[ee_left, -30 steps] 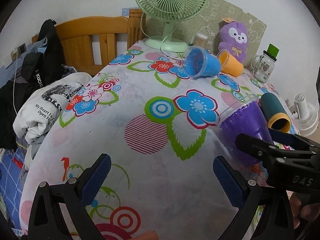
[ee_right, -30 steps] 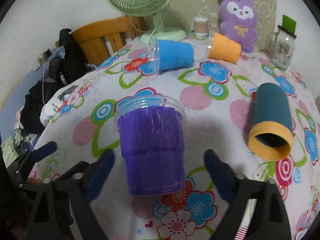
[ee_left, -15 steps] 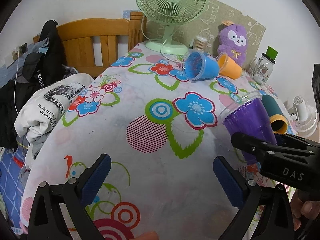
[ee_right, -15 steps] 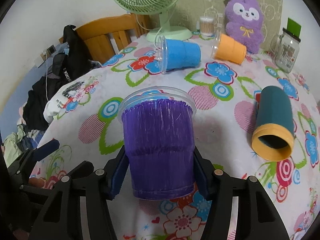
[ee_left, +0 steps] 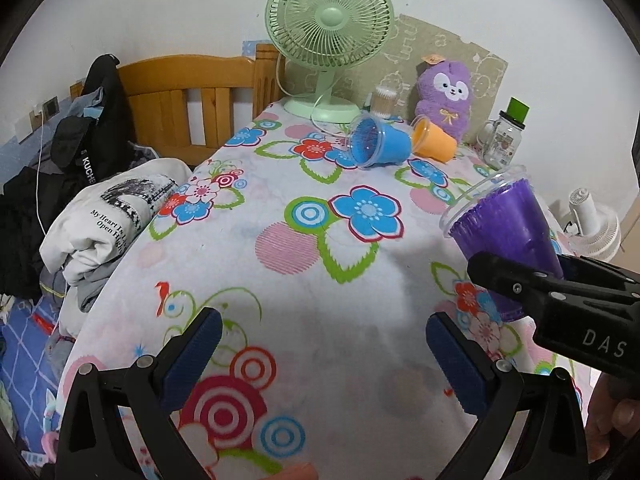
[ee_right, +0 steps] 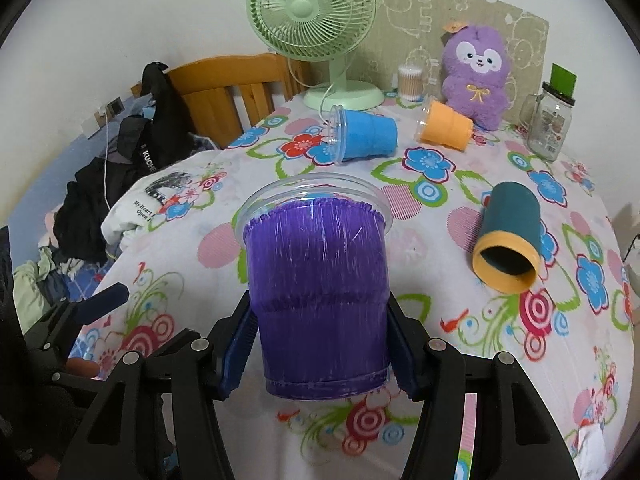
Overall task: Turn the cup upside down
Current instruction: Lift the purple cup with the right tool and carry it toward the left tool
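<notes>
A purple cup (ee_right: 318, 292) with a clear plastic rim is held in my right gripper (ee_right: 320, 354), whose blue pads press on both sides of its lower part. The cup is lifted off the flowered tablecloth (ee_right: 440, 320), mouth pointing away and up. In the left wrist view the same cup (ee_left: 502, 226) shows at the right, tilted, with my right gripper (ee_left: 560, 300) clamped on it. My left gripper (ee_left: 318, 354) is open and empty, low over the near part of the table.
A blue cup (ee_right: 366, 134), an orange cup (ee_right: 446, 128) and a teal cup with a yellow rim (ee_right: 508, 236) lie on their sides. At the back stand a green fan (ee_right: 312, 8), a purple plush toy (ee_right: 476, 68) and a glass jar (ee_right: 550, 124). Clothes (ee_left: 108, 216) hang off the left edge.
My right gripper closed on the purple cup and lifted it off the table. The left gripper stayed open and drew back a little.
</notes>
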